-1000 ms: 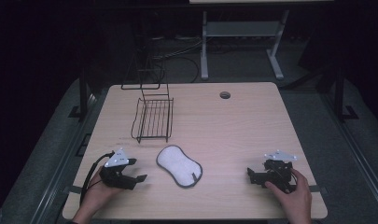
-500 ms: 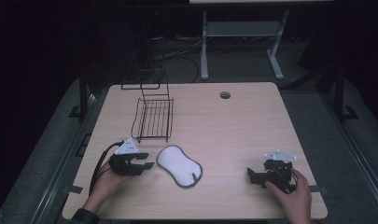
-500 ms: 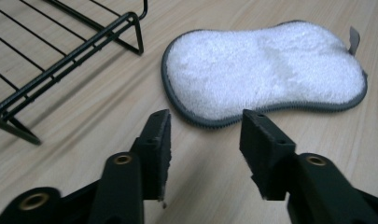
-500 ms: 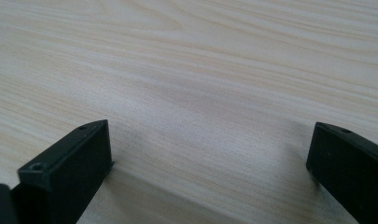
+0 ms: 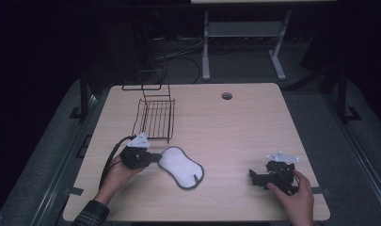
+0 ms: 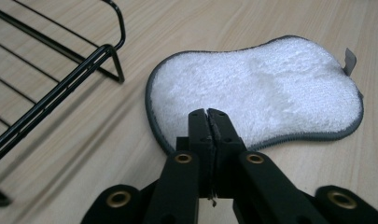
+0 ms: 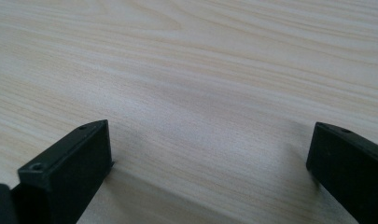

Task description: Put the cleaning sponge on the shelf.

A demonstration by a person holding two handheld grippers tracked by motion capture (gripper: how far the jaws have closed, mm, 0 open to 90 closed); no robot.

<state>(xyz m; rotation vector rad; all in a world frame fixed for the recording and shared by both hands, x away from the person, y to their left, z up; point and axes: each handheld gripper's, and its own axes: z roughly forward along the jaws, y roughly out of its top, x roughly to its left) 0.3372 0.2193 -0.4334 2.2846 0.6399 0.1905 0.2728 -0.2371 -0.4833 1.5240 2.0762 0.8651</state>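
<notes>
White terry pad (image 6: 256, 95) lies flat on the table (image 5: 244, 127), just in front of the wire rack (image 5: 155, 117). The left claw (image 6: 208, 114) has just closed on the pad's near grey edge; lift gently so the thin hem doesn't slip. The right claw (image 7: 210, 154) rests apart, empty. No writing is readable, even on the small tag (image 6: 348, 61).

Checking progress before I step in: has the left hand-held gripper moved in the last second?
Yes. The left hand-held gripper went right and toward the wire rack, reaching the white pad's edge; its jaws have just been closing.
</notes>
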